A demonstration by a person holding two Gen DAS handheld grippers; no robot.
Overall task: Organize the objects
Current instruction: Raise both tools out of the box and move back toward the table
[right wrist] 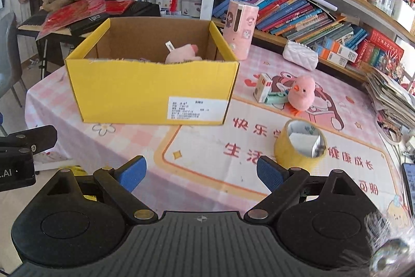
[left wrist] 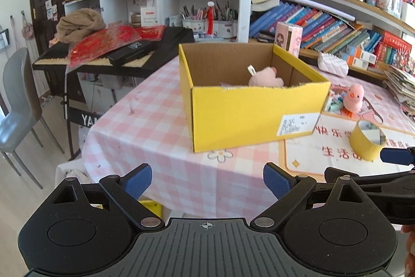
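both grippers, left (left wrist: 207,181) and right (right wrist: 201,173), spread, empty. tape roll (right wrist: 301,144) at 1 o'clock of right; yellow box (right wrist: 153,90) at 11. straddle the roll's wall squarely, pinch, lift clear.

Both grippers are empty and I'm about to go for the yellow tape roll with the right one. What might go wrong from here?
1. The tape roll rests tilted on its curved side, so a touch from the open right gripper may roll it.
2. The yellow box has high walls; a low carry may catch its front rim.
3. The pink chick and small carton sit just behind the roll; overshooting may knock them.
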